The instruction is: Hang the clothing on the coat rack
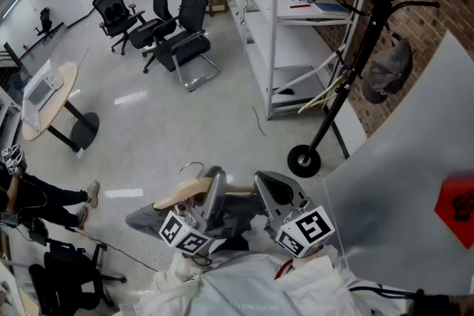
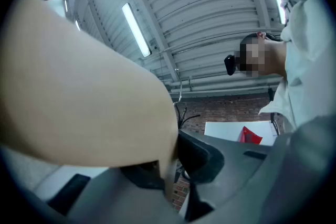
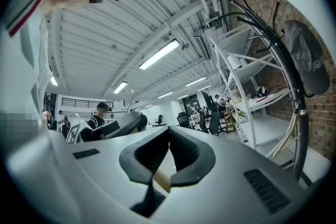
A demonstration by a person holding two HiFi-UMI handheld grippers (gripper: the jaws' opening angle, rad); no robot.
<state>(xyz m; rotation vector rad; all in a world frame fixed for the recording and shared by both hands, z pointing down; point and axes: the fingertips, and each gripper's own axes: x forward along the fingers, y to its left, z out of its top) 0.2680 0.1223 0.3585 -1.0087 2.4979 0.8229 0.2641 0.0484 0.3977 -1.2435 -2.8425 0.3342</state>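
Note:
A wooden hanger (image 1: 180, 194) with a metal hook (image 1: 191, 168) carries a grey garment (image 1: 147, 219) low in the head view. My left gripper (image 1: 215, 178) is shut on the hanger's bar; in the left gripper view the pale wood (image 2: 79, 86) fills most of the picture. My right gripper (image 1: 264, 182) is shut on the same bar further right, and a sliver of wood (image 3: 160, 179) shows between its pads (image 3: 184, 152). The black coat rack (image 1: 376, 18) stands at the right by the brick wall, on a round base (image 1: 304, 160), with a grey cap (image 1: 386, 70) hanging on it.
A white metal shelf unit (image 1: 295, 26) stands just left of the rack. A large white board (image 1: 400, 181) with a red sign leans at the right. Office chairs (image 1: 178, 41) and a round table (image 1: 50, 96) are further off. A person (image 1: 33, 197) sits at the left edge.

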